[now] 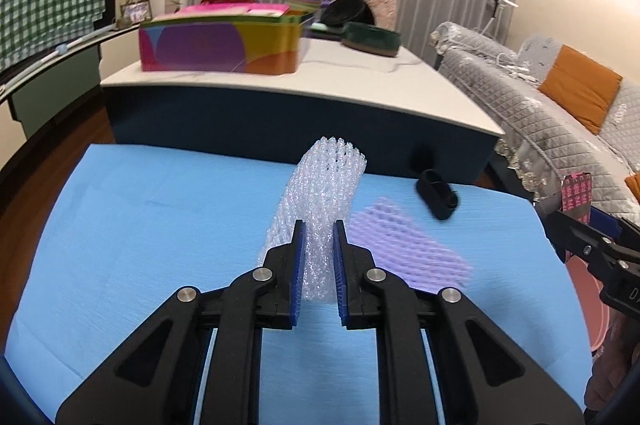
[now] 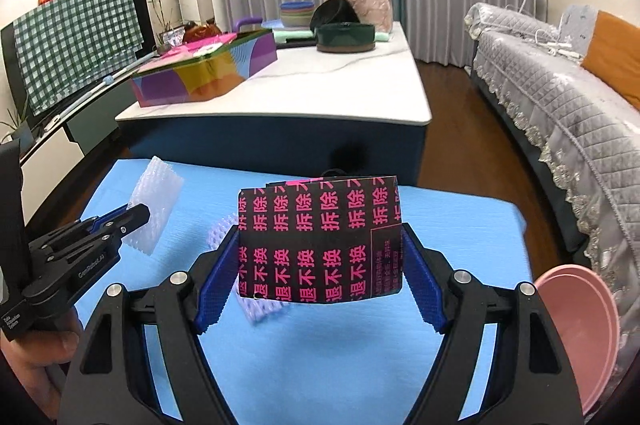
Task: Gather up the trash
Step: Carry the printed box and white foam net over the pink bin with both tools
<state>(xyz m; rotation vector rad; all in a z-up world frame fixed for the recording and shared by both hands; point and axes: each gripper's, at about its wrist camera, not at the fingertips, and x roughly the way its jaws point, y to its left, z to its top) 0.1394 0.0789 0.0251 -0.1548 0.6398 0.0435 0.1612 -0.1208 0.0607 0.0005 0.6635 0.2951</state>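
Left claw (image 1: 319, 249) clamped on foam netting (image 1: 320, 193), right claw (image 2: 320, 265) on black card (image 2: 320, 241) — both above blue mat (image 1: 140, 205).

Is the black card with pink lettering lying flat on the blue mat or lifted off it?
Lifted. The black card is clamped edge to edge between the right gripper jaws, standing upright above the blue mat.

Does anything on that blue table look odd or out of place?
Mostly ordinary litter. One purple foam net lies loose on the blue table, and a small black object sits tipped near the far edge. Nothing looks spilled or broken.
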